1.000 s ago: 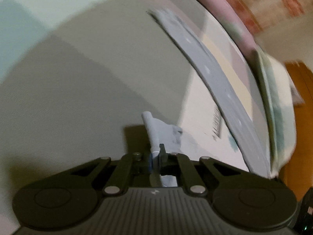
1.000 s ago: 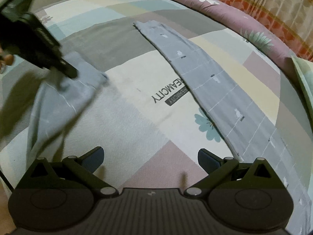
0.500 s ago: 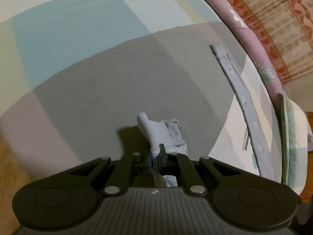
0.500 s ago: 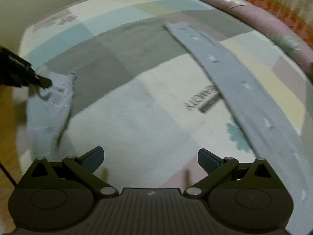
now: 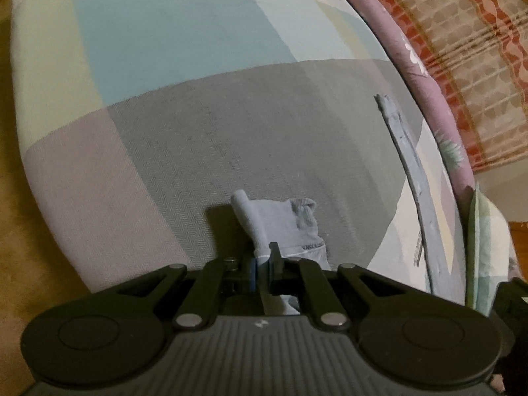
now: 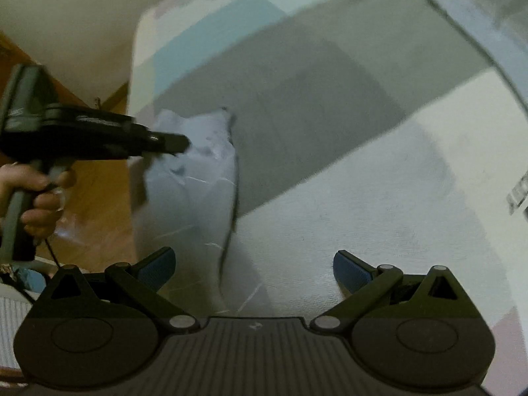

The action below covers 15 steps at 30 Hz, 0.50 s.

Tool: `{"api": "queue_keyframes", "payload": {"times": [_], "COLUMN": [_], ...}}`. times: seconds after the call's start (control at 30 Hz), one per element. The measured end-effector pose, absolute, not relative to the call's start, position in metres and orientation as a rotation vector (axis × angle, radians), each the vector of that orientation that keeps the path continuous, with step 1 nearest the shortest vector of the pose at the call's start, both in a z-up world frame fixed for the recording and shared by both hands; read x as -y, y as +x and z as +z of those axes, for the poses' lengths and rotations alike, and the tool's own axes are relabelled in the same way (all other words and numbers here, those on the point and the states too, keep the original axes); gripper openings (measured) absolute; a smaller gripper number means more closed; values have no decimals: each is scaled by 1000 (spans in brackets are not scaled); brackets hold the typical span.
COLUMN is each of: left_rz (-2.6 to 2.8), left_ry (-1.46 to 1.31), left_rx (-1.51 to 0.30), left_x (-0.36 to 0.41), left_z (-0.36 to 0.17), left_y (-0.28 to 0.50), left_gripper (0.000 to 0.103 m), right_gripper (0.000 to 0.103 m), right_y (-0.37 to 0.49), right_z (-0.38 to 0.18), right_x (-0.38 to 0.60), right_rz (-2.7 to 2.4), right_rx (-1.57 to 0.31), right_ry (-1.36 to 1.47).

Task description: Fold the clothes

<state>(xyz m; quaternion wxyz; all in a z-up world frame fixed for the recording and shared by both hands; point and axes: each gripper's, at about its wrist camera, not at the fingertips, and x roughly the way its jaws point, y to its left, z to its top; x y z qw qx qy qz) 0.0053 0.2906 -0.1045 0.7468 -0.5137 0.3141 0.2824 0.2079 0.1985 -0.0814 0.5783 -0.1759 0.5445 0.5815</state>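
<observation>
A light grey-blue garment (image 6: 194, 178) with thin white lines lies on the patchwork bed sheet (image 5: 184, 125). My left gripper (image 5: 262, 262) is shut on a bunched corner of the garment (image 5: 280, 222) near the bed's left edge. In the right wrist view the left gripper (image 6: 180, 143) shows from the side, pinching that corner and lifting it. My right gripper (image 6: 254, 269) is open, hovering just above the sheet, with the garment's lower part passing by its left fingertip (image 6: 158, 265). A long grey-blue leg of the garment (image 5: 415, 178) stretches along the bed's right side.
A mauve flowered bolster (image 5: 425, 76) runs along the far side of the bed, with an orange patterned curtain (image 5: 468, 52) behind it. Wooden floor (image 6: 95, 194) lies beyond the bed's left edge. A person's hand (image 6: 36, 194) grips the left gripper's handle.
My left gripper has carried the garment corner leftward toward the bed's edge. The right gripper swung left to follow it, still open; the long leg has slid toward the right of both views.
</observation>
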Motion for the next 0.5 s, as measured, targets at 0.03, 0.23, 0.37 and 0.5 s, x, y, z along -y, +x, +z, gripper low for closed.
{"api": "queue_keyframes", "payload": {"times": [0.03, 0.23, 0.37, 0.5], "left_rz": [616, 604, 596, 590], "left_ry": [-1132, -1154, -1162, -1175], "left_rx": [-679, -647, -636, -624], "left_x": [-291, -292, -293, -295], "left_z": [-106, -112, -114, -117], "left_y": [5, 3, 2, 2], "left_gripper": [7, 7, 7, 7], "right_gripper": [103, 103, 103, 103], "right_y": [212, 236, 241, 235], "right_z": [-83, -91, -96, -106], "right_x": [-198, -204, -224, -248], "right_rz": [1358, 1323, 1343, 1431], "right_rx": [-1293, -1443, -1553, -1637], "right_ry": [-376, -178, -117, -78]}}
